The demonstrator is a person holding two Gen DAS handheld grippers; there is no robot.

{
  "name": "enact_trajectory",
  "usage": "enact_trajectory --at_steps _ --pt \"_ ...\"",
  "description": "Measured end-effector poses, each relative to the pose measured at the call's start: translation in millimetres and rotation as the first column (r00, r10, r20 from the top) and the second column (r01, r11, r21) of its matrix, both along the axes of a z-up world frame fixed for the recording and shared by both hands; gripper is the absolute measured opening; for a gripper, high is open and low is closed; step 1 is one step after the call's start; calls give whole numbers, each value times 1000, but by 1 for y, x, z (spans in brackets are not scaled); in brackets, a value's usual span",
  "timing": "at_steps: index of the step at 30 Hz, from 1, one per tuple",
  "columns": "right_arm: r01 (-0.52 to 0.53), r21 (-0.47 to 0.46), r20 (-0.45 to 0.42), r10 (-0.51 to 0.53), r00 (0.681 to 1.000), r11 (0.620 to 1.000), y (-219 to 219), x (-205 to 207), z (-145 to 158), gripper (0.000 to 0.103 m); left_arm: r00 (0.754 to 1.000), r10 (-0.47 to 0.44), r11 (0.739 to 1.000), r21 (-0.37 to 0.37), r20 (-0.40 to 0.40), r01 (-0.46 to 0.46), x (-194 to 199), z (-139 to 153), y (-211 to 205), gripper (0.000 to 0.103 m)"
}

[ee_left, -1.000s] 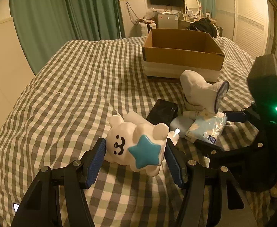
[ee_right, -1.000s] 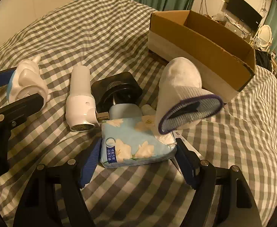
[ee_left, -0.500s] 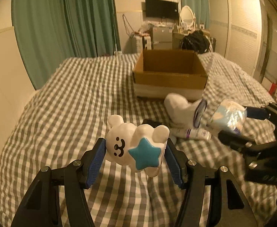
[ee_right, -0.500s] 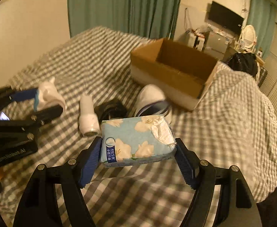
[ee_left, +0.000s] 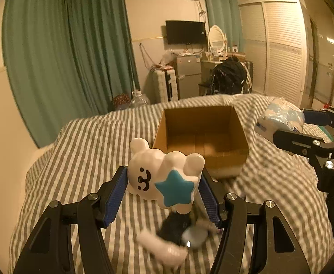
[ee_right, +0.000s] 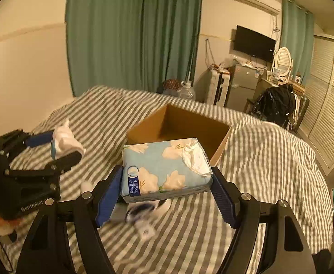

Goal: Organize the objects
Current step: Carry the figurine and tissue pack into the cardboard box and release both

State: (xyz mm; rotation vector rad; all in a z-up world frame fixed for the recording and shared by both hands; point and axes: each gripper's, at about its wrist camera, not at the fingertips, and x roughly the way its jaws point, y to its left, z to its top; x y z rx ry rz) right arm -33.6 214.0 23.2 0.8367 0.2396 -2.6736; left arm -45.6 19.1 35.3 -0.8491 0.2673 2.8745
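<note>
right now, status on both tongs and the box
Left tongs shut on bear toy. Right tongs shut on tissue pack. Cardboard box ahead, open, nothing blocking.

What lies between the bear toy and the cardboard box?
Only bare checked bedspread, in the left wrist view; the bear toy in the left gripper overlaps the box rim.

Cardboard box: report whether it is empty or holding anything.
Empty as far as visible: the cardboard box shows only bare brown floor and walls; its near inside corner is hidden.
</note>
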Motion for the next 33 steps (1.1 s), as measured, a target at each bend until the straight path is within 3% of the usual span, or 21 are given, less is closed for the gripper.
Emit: enact_trajectory --at_steps 7,16,21,28,31,33 --pt "14 -26 -8 -15 1000 1000 6 -67 22 74 999 -14 1000 -6 -49 14 -74 18 18 63" --pt "41 -23 -19 -41 999 999 11 -160 19 74 997 -78 997 -25 -19 78 -165 -1 41 63" --pt "73 -12 3 -73 997 997 16 -208 -3 74 989 -138 989 -38 51 140 -203 -31 51 63" --pt "85 -32 110 -81 991 996 21 -249 -51 74 974 -171 985 -11 146 174 -221 -69 59 63" --pt "85 -30 137 -80 987 996 20 -253 -67 76 975 -169 985 -18 146 173 -222 -74 60 68" --pt "80 -37 154 -73 985 996 19 -253 -72 78 979 -155 987 -23 130 160 -218 -72 59 86"
